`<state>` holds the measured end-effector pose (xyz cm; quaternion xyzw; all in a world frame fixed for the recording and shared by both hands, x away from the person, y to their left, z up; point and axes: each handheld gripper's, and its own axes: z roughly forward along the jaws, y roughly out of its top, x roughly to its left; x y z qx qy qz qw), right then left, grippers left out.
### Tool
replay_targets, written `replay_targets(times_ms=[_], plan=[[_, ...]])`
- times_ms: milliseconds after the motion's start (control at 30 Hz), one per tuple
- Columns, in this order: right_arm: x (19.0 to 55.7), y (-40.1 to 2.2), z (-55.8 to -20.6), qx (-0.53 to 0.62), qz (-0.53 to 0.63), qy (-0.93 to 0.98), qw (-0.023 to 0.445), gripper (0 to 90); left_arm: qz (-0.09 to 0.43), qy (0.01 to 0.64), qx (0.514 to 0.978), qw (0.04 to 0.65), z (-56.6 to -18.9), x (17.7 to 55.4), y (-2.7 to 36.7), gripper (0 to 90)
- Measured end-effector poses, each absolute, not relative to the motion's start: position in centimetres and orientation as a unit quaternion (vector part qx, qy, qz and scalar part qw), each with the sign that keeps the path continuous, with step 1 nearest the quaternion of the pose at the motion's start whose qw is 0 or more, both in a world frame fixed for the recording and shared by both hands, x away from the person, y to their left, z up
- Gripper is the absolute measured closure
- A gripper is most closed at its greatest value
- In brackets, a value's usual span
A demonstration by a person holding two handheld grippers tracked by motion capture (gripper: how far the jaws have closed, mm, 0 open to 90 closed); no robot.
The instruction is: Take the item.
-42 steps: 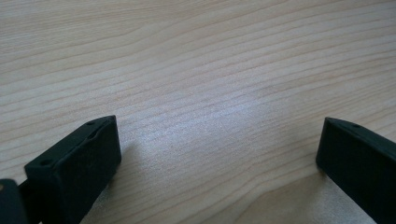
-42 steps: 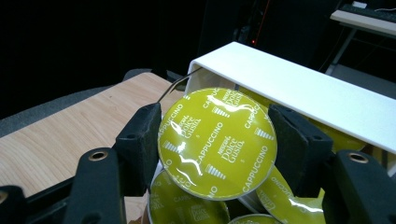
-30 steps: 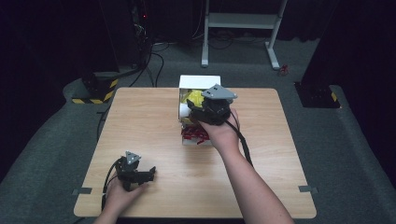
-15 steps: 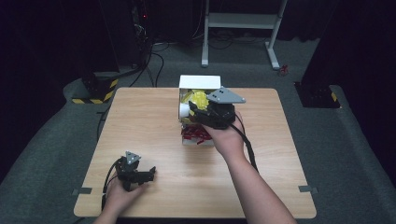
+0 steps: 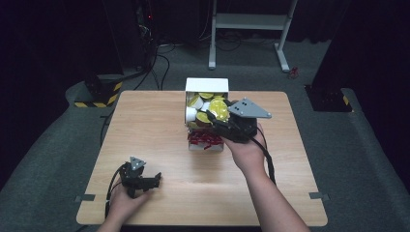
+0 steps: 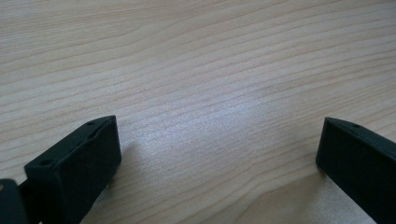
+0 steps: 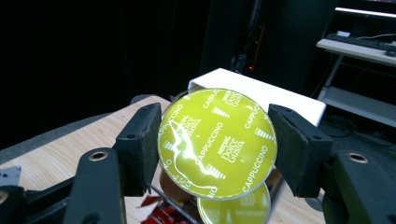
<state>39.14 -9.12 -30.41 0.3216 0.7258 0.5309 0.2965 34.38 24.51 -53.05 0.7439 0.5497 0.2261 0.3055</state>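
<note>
Moved right gripper [image 5: 216, 115] further over box [image 5: 207, 85], capsule [image 7: 217, 142] with it; left gripper [image 5: 145, 181] stayed put. Table [image 5: 145, 125] bare near me. Box at far edge held several yellow capsules. Right jaws pinched one yellow-lidded capsule by its sides, held in air above box. Left jaws spread, nothing between, resting on table. One capsule out, not yet set down; rest remained in box.
</note>
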Motion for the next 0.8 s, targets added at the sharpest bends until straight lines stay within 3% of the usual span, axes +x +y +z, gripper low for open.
replay_targets(times_ms=[800], plan=[[35.8, -14.1, -33.6, 0.344, 0.510, 0.724, 0.312, 38.3, 0.226, 0.550, 0.744, 0.305, -53.0, 34.4, 24.5, 0.3]])
